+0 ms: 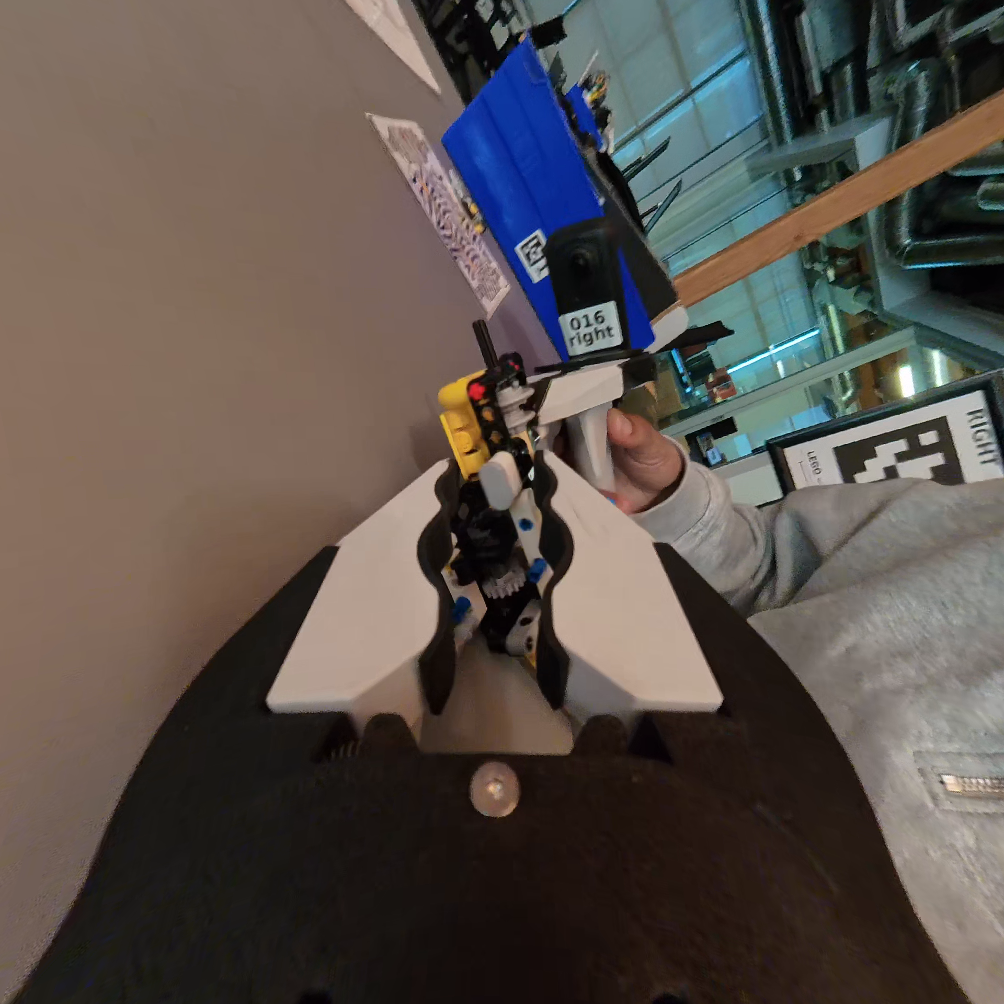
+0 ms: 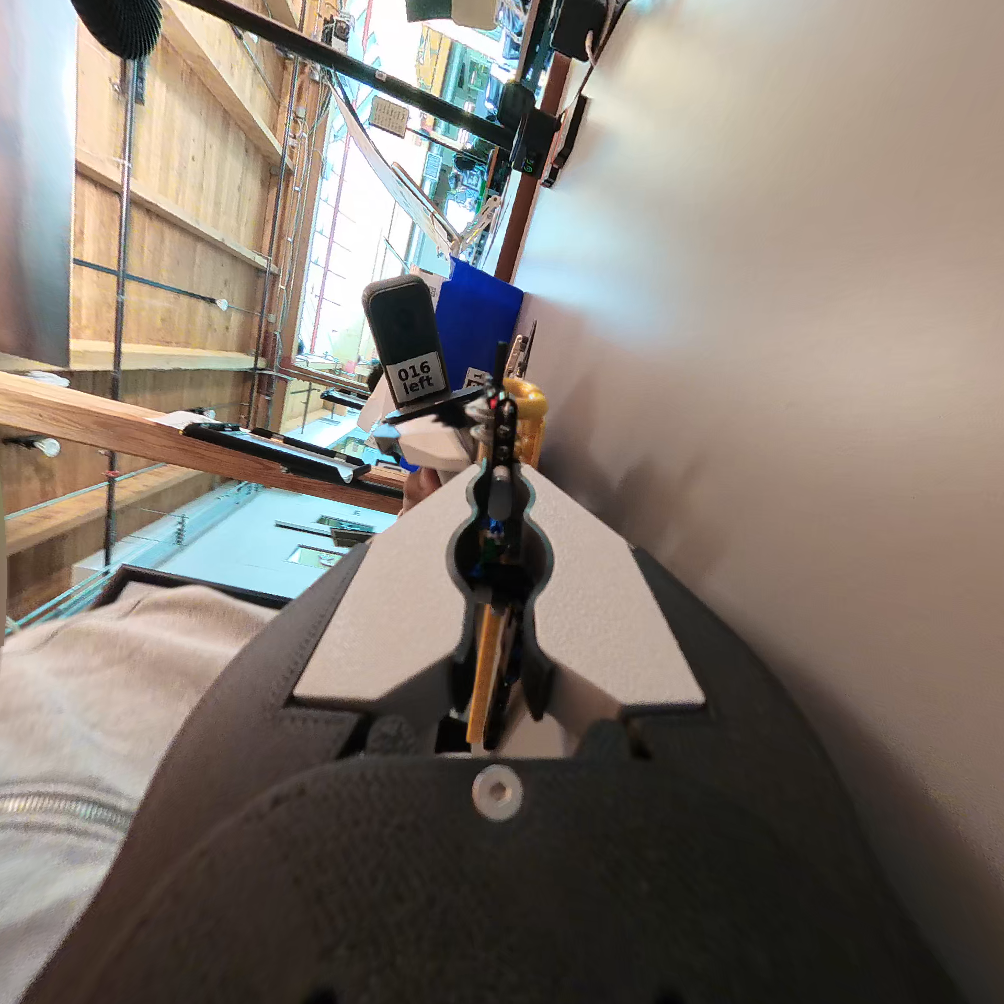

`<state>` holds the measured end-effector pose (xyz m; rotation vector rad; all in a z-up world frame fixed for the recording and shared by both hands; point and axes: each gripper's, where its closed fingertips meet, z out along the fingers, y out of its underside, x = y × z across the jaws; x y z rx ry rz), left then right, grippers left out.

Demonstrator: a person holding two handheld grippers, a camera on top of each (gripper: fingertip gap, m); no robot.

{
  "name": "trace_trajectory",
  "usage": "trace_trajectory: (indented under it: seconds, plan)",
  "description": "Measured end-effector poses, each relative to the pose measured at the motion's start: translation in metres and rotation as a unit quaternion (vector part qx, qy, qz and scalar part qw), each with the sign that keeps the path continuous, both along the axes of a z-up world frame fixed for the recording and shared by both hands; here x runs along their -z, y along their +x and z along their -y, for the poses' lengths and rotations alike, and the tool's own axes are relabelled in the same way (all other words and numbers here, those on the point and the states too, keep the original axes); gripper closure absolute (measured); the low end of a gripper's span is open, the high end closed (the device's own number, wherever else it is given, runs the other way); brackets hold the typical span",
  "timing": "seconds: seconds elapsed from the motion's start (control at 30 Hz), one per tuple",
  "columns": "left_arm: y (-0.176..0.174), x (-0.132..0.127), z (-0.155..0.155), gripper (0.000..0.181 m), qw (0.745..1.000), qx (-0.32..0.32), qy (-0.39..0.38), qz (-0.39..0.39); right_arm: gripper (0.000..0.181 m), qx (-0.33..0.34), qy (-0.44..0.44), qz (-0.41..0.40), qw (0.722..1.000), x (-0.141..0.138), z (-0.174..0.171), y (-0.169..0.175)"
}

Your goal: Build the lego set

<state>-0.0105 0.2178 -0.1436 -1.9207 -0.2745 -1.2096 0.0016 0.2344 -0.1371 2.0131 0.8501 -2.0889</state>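
A lego assembly [image 1: 491, 543] of black beams, white parts, gears, blue pins and a yellow block [image 1: 462, 424] is held above the grey table. A black axle [image 1: 483, 342] sticks out of its far end. My left gripper [image 1: 494, 467] is shut on it. My right gripper [image 1: 543, 405] comes in from the right and meets its far end by a grey worm gear. In the right wrist view my right gripper [image 2: 500, 478] is shut on a thin yellow and black part of the assembly [image 2: 486, 668]. The left gripper [image 2: 462, 429] reaches in from the left at the far end.
The grey table [image 1: 190, 380] runs along the left side. A blue box [image 1: 516, 179] and a printed sheet [image 1: 451, 217] lie on it farther off. A hand [image 1: 641, 456] in a grey sleeve holds the right gripper. A framed marker board [image 1: 896, 440] stands behind. My two grippers' fingertips are within a few centimetres of each other.
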Motion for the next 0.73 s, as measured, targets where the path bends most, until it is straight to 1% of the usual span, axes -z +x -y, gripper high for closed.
trace_trajectory:
  seconds: [0.07,0.13,0.3,0.5,0.63,0.73]
  plan:
    - [0.003,0.007,0.002,0.151,1.0,0.011,-0.017,-0.019,0.176,-0.001,-0.012,0.006,1.0,0.002,-0.001,0.0]
    - [0.003,0.008,0.001,0.151,1.0,0.007,-0.016,-0.024,0.176,-0.003,-0.014,0.01,1.0,0.003,-0.002,0.001]
    - [-0.005,0.006,-0.001,0.154,1.0,-0.014,-0.018,-0.004,0.176,-0.003,0.002,0.007,1.0,0.003,-0.004,0.005]
    - [0.006,0.011,0.003,0.155,0.999,0.025,-0.033,-0.003,0.176,0.024,-0.002,-0.016,1.0,-0.004,-0.013,0.011]
    - [0.01,-0.003,0.009,0.157,0.997,0.059,-0.011,0.052,0.176,0.036,-0.002,-0.037,0.999,-0.01,-0.017,0.013]
    - [0.002,-0.021,0.013,0.158,0.992,0.057,0.032,0.111,0.176,0.038,0.004,-0.048,0.998,-0.013,-0.017,0.014]
